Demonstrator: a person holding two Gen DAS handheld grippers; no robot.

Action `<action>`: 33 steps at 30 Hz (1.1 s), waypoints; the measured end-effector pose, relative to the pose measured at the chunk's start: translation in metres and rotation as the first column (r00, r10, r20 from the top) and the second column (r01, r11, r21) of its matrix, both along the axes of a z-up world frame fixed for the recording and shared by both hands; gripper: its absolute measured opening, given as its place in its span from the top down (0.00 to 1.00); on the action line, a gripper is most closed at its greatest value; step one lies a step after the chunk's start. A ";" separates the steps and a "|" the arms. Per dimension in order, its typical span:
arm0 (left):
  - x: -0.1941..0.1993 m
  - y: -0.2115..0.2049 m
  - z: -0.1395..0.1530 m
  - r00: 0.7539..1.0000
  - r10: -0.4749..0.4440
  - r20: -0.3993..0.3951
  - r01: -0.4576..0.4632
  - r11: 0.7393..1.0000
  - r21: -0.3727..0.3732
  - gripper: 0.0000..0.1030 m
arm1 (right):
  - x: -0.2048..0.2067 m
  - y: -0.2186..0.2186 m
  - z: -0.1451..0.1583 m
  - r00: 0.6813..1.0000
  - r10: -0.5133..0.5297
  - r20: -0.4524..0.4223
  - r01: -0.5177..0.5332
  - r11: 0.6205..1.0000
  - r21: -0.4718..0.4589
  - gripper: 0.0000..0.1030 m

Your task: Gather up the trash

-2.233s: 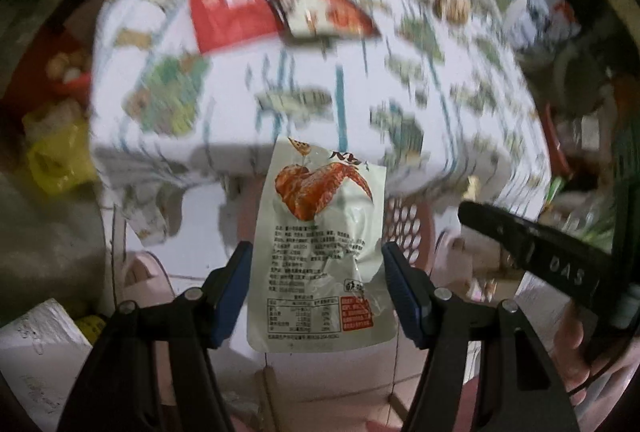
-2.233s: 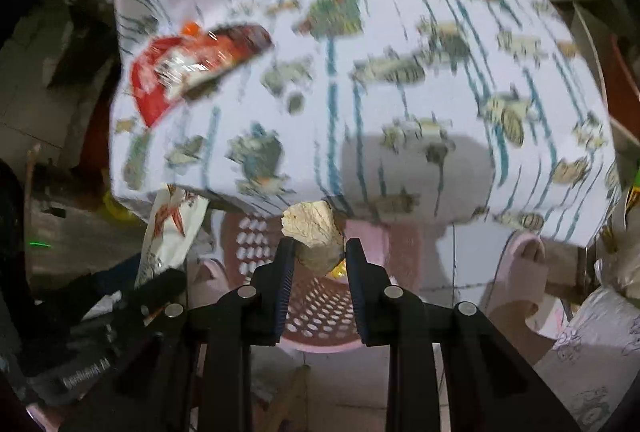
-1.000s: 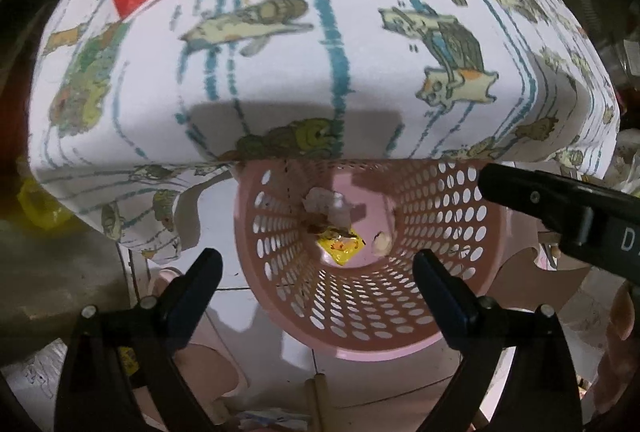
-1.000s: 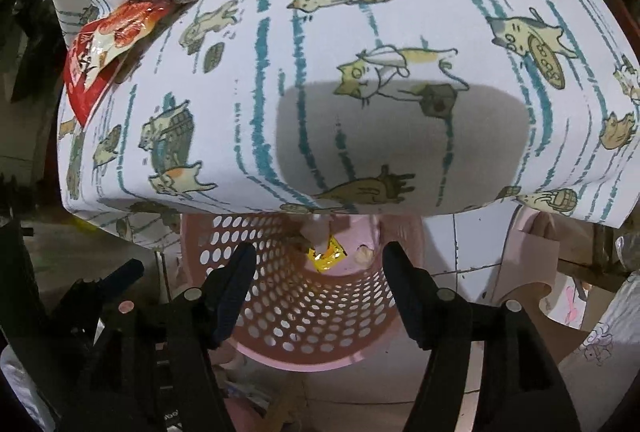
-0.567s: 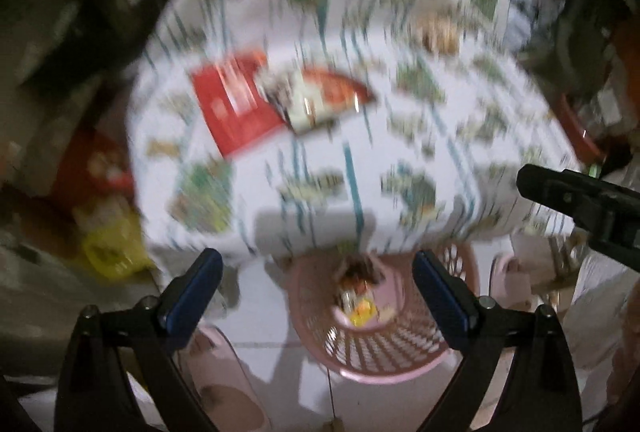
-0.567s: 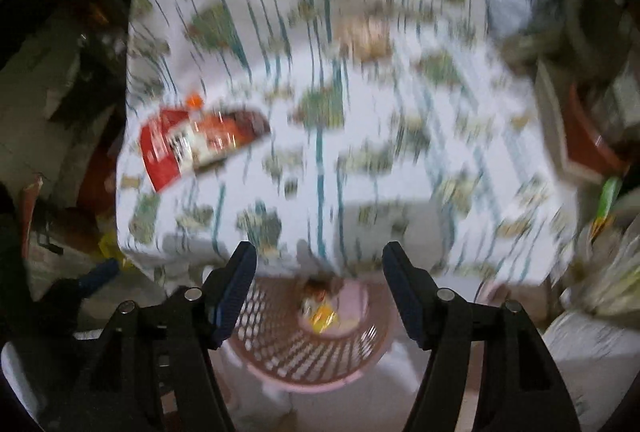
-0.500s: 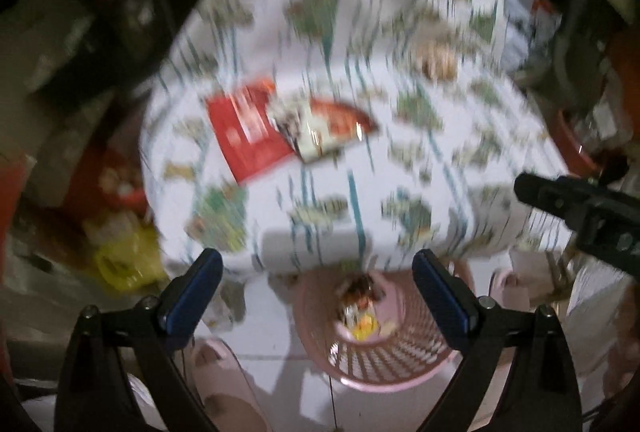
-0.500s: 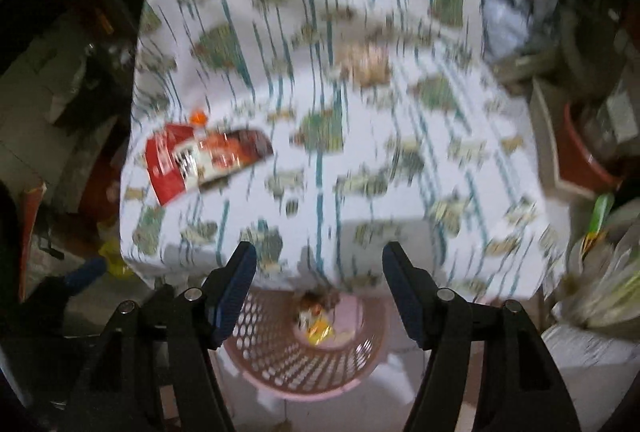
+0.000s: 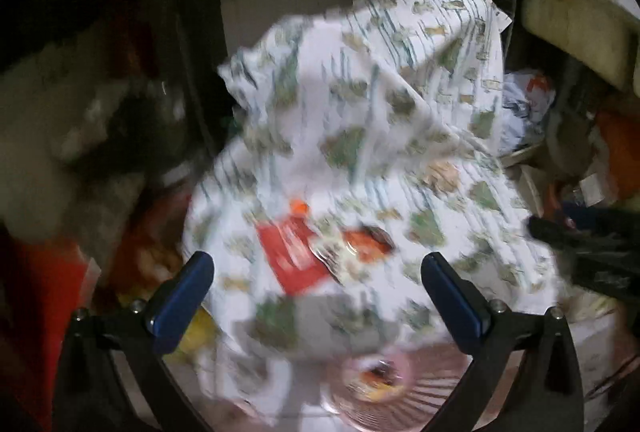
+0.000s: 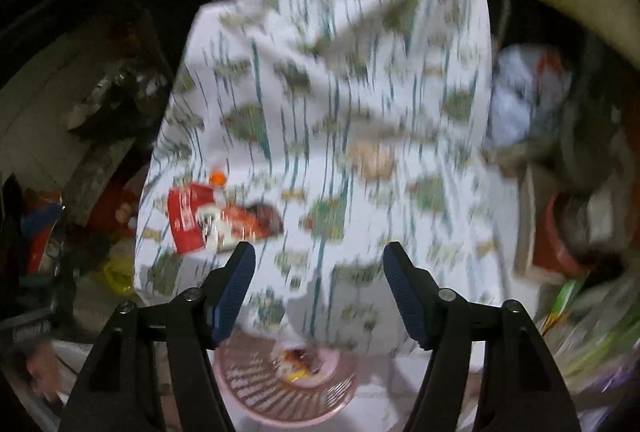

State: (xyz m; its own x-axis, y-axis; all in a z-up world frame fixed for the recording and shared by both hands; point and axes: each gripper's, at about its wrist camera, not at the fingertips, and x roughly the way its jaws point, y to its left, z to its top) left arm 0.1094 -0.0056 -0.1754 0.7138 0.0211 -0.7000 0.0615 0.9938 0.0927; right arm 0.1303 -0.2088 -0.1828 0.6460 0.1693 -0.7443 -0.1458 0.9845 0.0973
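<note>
Both views are motion-blurred. My left gripper (image 9: 316,284) is open and empty, raised above a table draped in a white cartoon-print cloth (image 9: 360,136). A red wrapper (image 9: 290,250) and a red-and-white snack packet (image 9: 356,246) lie on the cloth; both show in the right wrist view, the wrapper (image 10: 184,218) and the packet (image 10: 240,224). A crumpled tan scrap (image 9: 442,172) lies farther back, also in the right wrist view (image 10: 372,158). My right gripper (image 10: 318,274) is open and empty. The pink perforated basket (image 10: 256,388) stands on the floor below the table edge with wrappers inside, and shows in the left wrist view (image 9: 404,400).
Clutter surrounds the table: a yellow bag (image 10: 116,274) and red items on the left floor, a white plastic bag (image 10: 520,96) and a red tub (image 10: 560,232) at the right. My right gripper's black body (image 9: 588,252) shows at the left wrist view's right edge.
Both grippers let go of their trash into the basket, then rose and pulled back; the table top and the wrappers on it have come into view, and the basket has dropped to the bottom edge.
</note>
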 end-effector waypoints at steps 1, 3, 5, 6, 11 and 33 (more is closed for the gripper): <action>0.008 0.002 0.003 1.000 0.005 0.001 -0.005 1.000 0.024 0.00 | 0.001 0.001 0.009 1.000 0.012 0.025 -0.011 1.000 -0.021 0.24; 0.030 0.016 0.008 1.000 0.025 -0.014 -0.025 1.000 0.018 0.00 | 0.003 0.003 0.026 0.995 0.034 0.093 -0.027 0.997 -0.070 0.22; 0.041 0.031 0.007 0.998 0.056 -0.030 -0.056 0.998 -0.010 0.00 | 0.004 0.007 0.033 0.986 0.049 0.157 -0.030 0.992 -0.122 0.18; 0.047 0.040 0.005 0.996 0.071 -0.045 -0.073 0.997 -0.036 0.00 | 0.005 0.008 0.032 0.983 0.056 0.175 -0.032 0.990 -0.134 0.16; 0.062 0.075 -0.023 0.979 0.152 -0.133 -0.168 0.979 -0.115 0.00 | 0.020 0.017 -0.004 0.991 0.055 0.124 -0.044 0.995 -0.089 0.16; 0.080 0.099 -0.016 0.968 0.203 -0.146 -0.228 0.955 -0.187 0.00 | 0.071 0.177 -0.146 0.932 0.301 -0.202 -0.349 0.898 -0.269 0.16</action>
